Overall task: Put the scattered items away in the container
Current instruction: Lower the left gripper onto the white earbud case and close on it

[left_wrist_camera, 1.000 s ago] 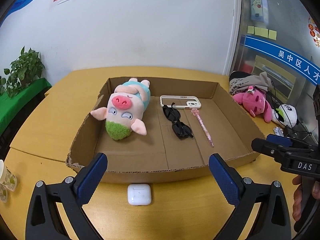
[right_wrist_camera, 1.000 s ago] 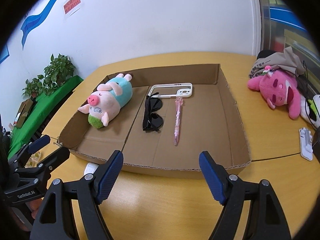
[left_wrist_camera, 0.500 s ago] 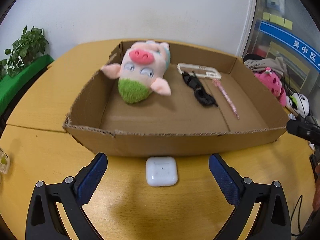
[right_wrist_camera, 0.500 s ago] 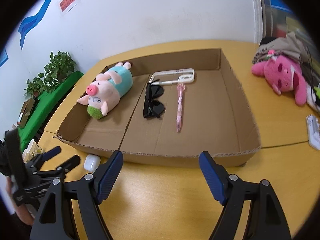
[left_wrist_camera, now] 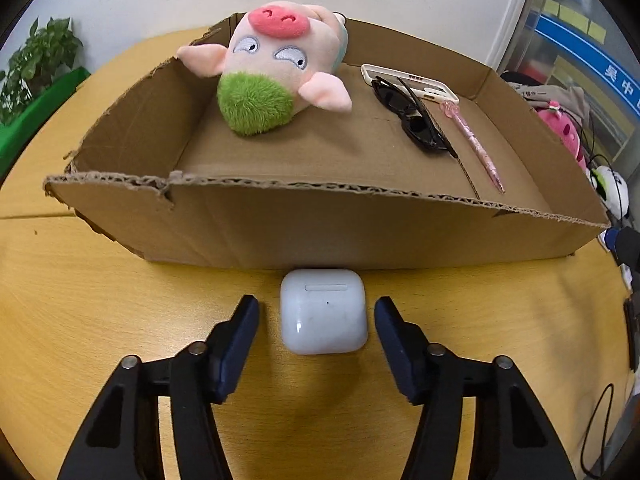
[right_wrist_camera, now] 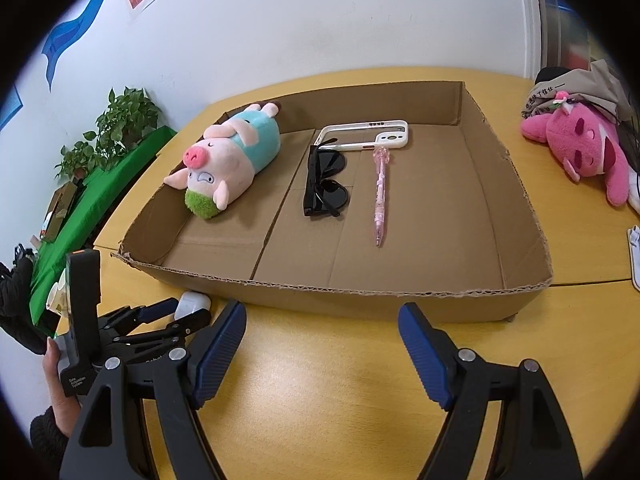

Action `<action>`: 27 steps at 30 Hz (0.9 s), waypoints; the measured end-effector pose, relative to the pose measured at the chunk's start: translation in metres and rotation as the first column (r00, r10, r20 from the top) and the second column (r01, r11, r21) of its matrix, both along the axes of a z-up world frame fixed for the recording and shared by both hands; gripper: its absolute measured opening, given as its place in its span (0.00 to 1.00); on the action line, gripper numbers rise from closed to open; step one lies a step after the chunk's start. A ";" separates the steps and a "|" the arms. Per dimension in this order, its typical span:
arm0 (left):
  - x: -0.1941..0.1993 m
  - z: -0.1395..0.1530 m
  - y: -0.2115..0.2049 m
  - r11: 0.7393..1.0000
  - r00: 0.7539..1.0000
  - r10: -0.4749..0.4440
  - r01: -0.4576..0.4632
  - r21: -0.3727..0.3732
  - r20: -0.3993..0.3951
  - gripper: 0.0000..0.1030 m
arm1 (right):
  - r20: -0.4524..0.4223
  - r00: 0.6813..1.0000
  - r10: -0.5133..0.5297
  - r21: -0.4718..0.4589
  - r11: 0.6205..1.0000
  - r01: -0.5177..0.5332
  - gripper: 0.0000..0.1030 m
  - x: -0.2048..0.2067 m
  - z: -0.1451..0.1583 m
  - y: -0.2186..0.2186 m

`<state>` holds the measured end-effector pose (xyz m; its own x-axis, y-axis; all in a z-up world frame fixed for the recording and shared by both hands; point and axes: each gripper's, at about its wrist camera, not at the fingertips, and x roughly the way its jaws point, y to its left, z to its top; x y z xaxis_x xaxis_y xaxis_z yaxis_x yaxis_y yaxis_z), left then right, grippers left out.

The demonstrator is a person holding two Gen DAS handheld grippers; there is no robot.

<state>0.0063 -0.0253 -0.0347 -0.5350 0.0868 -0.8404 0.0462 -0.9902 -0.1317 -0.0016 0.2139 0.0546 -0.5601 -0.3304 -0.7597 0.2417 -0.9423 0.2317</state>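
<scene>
A white earbud case (left_wrist_camera: 323, 311) lies on the yellow table just in front of the cardboard box (left_wrist_camera: 320, 228). My left gripper (left_wrist_camera: 316, 312) is open, its jaws on either side of the case with small gaps, not touching it. The right wrist view shows the case (right_wrist_camera: 192, 305) between the left gripper's fingers (right_wrist_camera: 160, 307). In the box lie a pig plush (left_wrist_camera: 276, 76), black sunglasses (left_wrist_camera: 416, 116), a white phone case (left_wrist_camera: 408, 82) and a pink pen (left_wrist_camera: 476, 146). My right gripper (right_wrist_camera: 320, 330) is open and empty above the table before the box's front wall (right_wrist_camera: 360, 300).
A pink plush (right_wrist_camera: 576, 148) with a cap lies on the table right of the box. A white object (right_wrist_camera: 634, 252) sits at the right edge. A potted plant (right_wrist_camera: 120, 124) and green cloth stand at the far left. Cables (left_wrist_camera: 600, 420) lie at right.
My left gripper has moved down and forward to the earbud case and narrowed its jaws around it. My right gripper has shifted slightly; the box's contents have not moved.
</scene>
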 end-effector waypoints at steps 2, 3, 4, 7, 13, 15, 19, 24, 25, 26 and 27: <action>0.002 0.001 0.000 1.000 1.000 -0.018 0.018 0.002 0.003 0.46 | 0.006 1.000 0.005 -0.003 1.000 -0.005 0.76 0.000 -0.001 -0.002; 0.003 0.001 0.001 1.000 1.000 -0.031 0.031 0.005 0.004 0.46 | 0.011 1.000 0.016 -0.010 1.000 -0.016 0.76 0.000 -0.001 -0.004; 0.005 0.001 0.002 0.999 0.999 -0.044 0.044 0.001 0.002 0.46 | 0.012 1.000 0.027 -0.014 1.000 -0.027 0.76 0.000 0.000 -0.006; 0.012 0.001 0.006 0.996 0.996 -0.086 0.086 -0.001 -0.005 0.46 | 0.020 0.997 0.072 -0.023 0.997 -0.072 0.76 0.003 -0.001 -0.015; 0.043 0.002 0.024 0.960 0.959 -0.281 0.281 -0.005 -0.024 0.46 | 0.090 0.970 0.228 -0.070 0.973 -0.222 0.76 0.013 -0.016 -0.045; 0.055 0.003 0.031 0.933 0.932 -0.360 0.359 -0.012 -0.041 0.46 | 0.134 0.947 0.292 -0.078 0.956 -0.284 0.76 0.016 -0.028 -0.059; 0.077 0.004 0.043 0.867 0.864 -0.499 0.496 -0.052 -0.066 0.46 | 0.205 0.896 0.393 -0.051 0.919 -0.392 0.76 0.025 -0.050 -0.085; 0.085 0.005 0.047 0.816 0.814 -0.577 0.572 -0.080 -0.065 0.46 | 0.281 0.834 0.475 -0.029 0.872 -0.488 0.69 0.037 -0.069 -0.108; 0.087 0.005 0.050 0.806 0.805 -0.590 0.584 -0.094 -0.063 0.46 | 0.283 0.830 0.481 -0.033 0.870 -0.493 0.67 0.038 -0.070 -0.109; 0.089 0.005 0.052 0.799 0.797 -0.600 0.593 -0.102 -0.062 0.46 | 0.297 0.822 0.486 -0.033 0.866 -0.500 0.54 0.038 -0.072 -0.111; 0.090 0.005 0.053 0.794 0.793 -0.606 0.599 -0.104 -0.062 0.46 | 0.299 0.819 0.490 -0.026 0.862 -0.506 0.43 0.039 -0.072 -0.112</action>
